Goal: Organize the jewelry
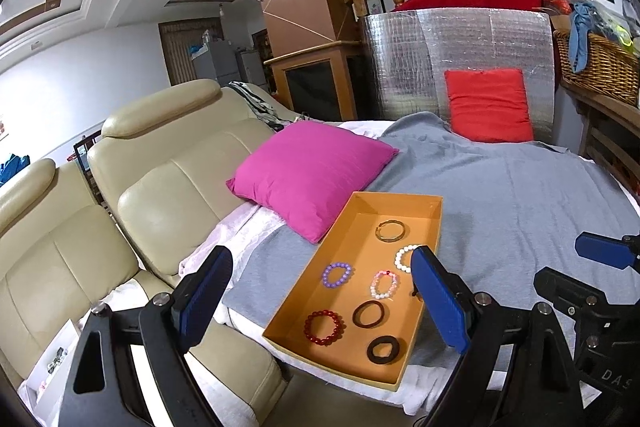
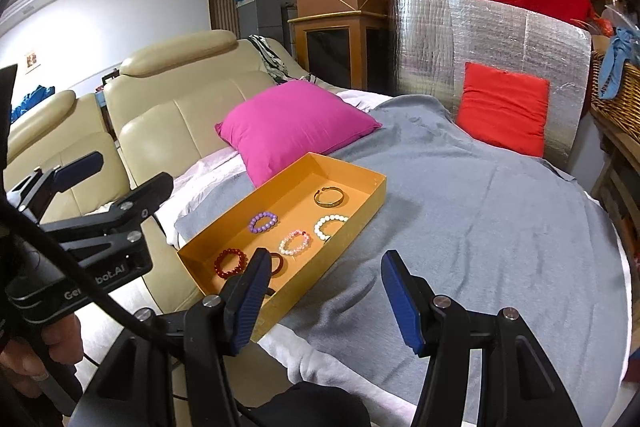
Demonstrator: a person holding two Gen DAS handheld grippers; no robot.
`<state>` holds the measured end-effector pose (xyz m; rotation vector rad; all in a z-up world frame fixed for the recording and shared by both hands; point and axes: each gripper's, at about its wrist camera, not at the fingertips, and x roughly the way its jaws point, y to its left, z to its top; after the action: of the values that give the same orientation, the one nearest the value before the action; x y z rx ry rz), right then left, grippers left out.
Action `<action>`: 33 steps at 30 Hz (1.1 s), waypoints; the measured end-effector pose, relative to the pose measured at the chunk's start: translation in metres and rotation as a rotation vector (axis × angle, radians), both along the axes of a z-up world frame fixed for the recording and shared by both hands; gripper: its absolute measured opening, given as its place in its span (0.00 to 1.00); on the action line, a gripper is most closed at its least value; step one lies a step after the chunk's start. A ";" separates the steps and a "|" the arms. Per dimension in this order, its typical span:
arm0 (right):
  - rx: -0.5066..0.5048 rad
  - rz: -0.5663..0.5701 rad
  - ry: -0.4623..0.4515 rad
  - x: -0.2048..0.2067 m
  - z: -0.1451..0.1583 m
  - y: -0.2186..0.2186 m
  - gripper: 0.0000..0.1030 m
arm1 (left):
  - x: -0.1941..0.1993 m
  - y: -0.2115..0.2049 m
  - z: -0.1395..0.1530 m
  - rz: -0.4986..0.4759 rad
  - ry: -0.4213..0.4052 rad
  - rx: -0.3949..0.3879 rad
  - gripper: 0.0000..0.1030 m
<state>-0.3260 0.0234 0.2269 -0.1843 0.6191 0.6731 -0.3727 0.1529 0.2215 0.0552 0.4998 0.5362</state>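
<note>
Orange cardboard is forming the shallow box (image 1: 416,211) that is lying on the grey blanket (image 1: 520,195), with its far left side touching the pink pillow (image 1: 308,175). Seven bracelets are lying flat inside the box, all apart from each other. The gold bangle (image 1: 390,230) is sitting toward the 12 o'clock end. The white bead bracelet (image 1: 402,259) is lying near the 3 o'clock wall, partly hidden behind a blue pad. The purple bead bracelet (image 1: 338,275) and the pink and white bracelet (image 1: 385,285) are resting in the middle. The red bead bracelet (image 1: 324,327), the dark brown ring (image 1: 369,313) and the thick dark ring (image 1: 384,349) are lying toward the 6 o'clock end.

The left tongs (image 1: 322,297) are hanging above the near part of the box with fingers wide apart and nothing between them. The right tongs (image 2: 328,303) are hovering over the blanket at the near corner of the box, also spread wide and gripping nothing.

At 9 o'clock the beige leather sofa (image 1: 172,179) is standing beside the bed. At 1 o'clock the red pillow (image 1: 490,105) is leaning on a silver foil panel (image 1: 460,43).
</note>
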 end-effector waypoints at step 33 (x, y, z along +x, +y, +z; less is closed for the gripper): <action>-0.084 0.051 -0.012 -0.006 0.008 0.067 0.59 | -0.021 0.067 -0.015 0.106 -0.006 -0.076 0.88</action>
<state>-0.3316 0.0907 0.2347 -0.2829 0.6335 0.6956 -0.3940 0.2201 0.2064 -0.0452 0.5188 0.6202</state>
